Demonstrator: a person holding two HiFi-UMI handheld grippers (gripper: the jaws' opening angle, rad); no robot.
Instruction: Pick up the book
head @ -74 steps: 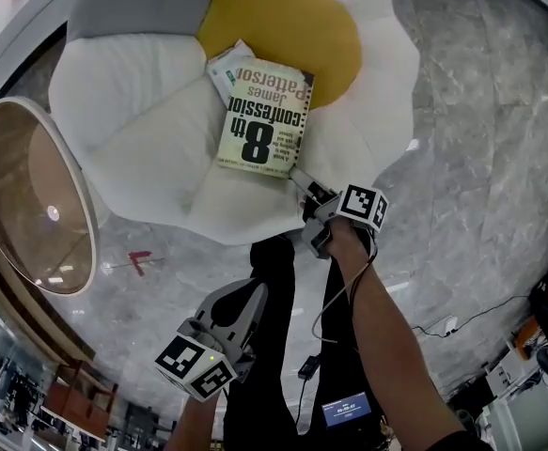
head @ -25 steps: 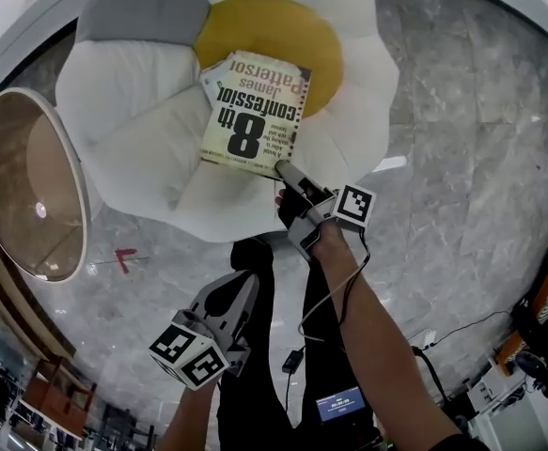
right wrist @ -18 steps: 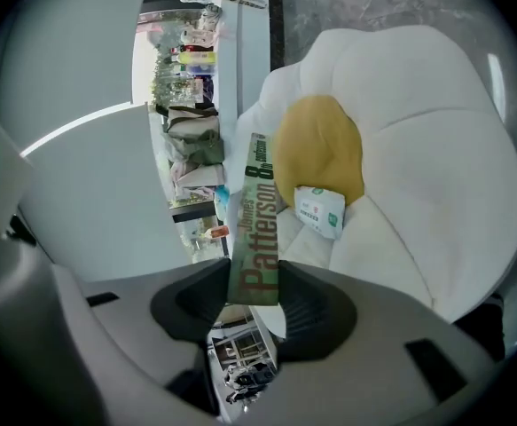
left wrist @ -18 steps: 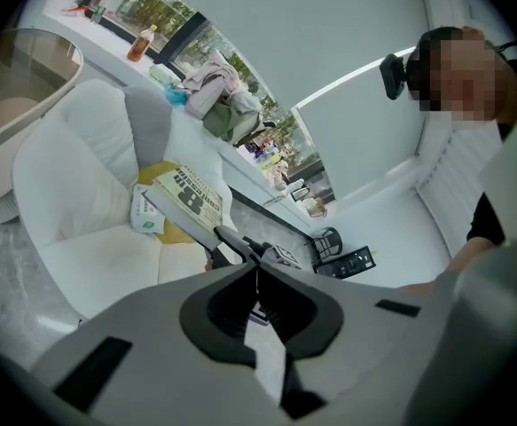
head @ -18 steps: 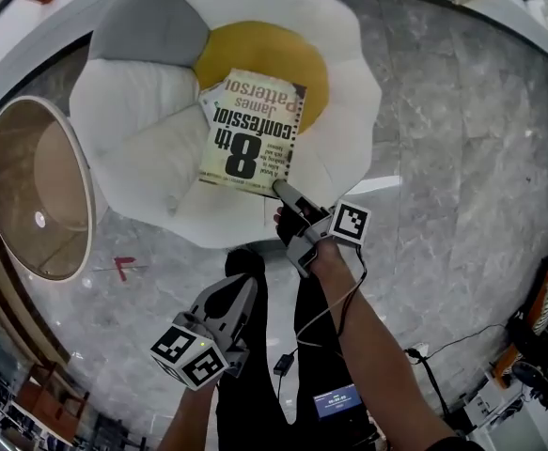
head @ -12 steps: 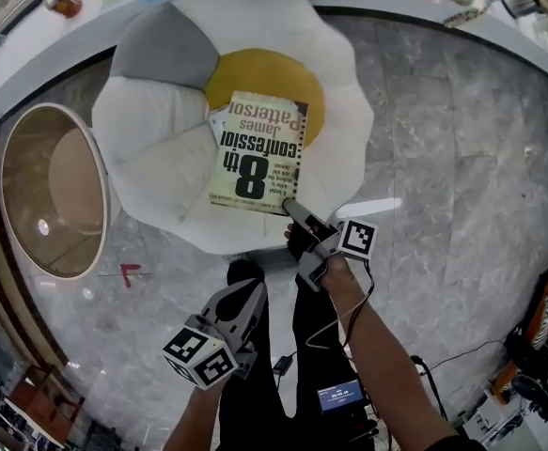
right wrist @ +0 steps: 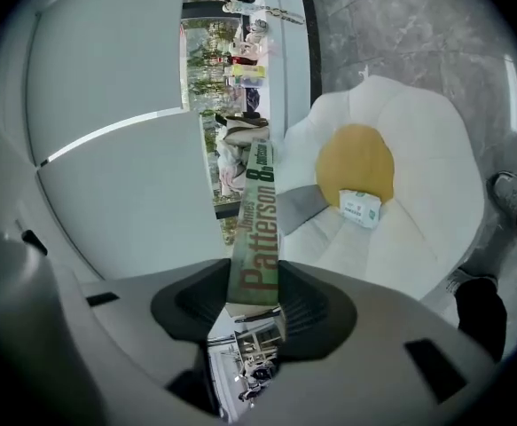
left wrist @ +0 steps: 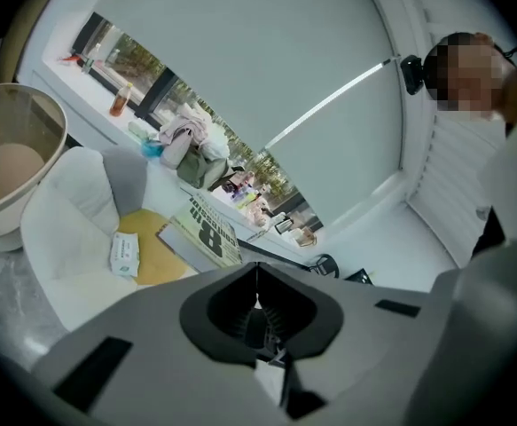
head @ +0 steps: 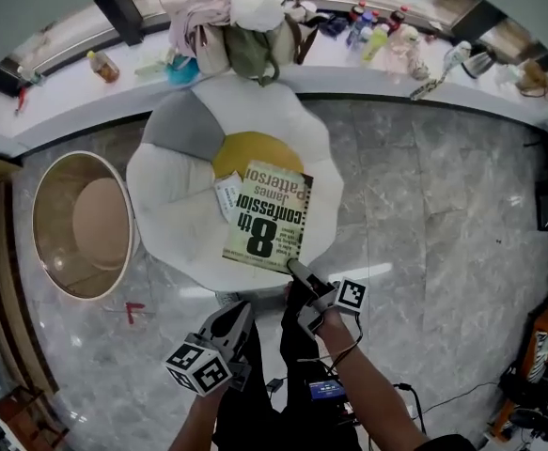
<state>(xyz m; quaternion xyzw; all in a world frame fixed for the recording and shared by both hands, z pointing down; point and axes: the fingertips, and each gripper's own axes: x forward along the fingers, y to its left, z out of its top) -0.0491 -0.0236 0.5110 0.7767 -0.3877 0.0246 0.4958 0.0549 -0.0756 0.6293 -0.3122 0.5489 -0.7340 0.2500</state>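
Grips the paperback book (head: 269, 219) at its near corner with the right claw (head: 295, 268), with jaws pressed on both covers and the spine running up between them. Holds it cover up over the flower-shaped cushion (head: 165, 209), above the yellow centre and 1 white petal, seemingly clear of the fabric. Leaves a small white packet (head: 227, 195) on the yellow centre, just beside the book's left edge. Carries the left claw (head: 239, 313) well apart from the book, with jaws together on nothing. Shows a round tan basket (head: 81, 224) on the marble floor (head: 433, 214), left of the cushion.
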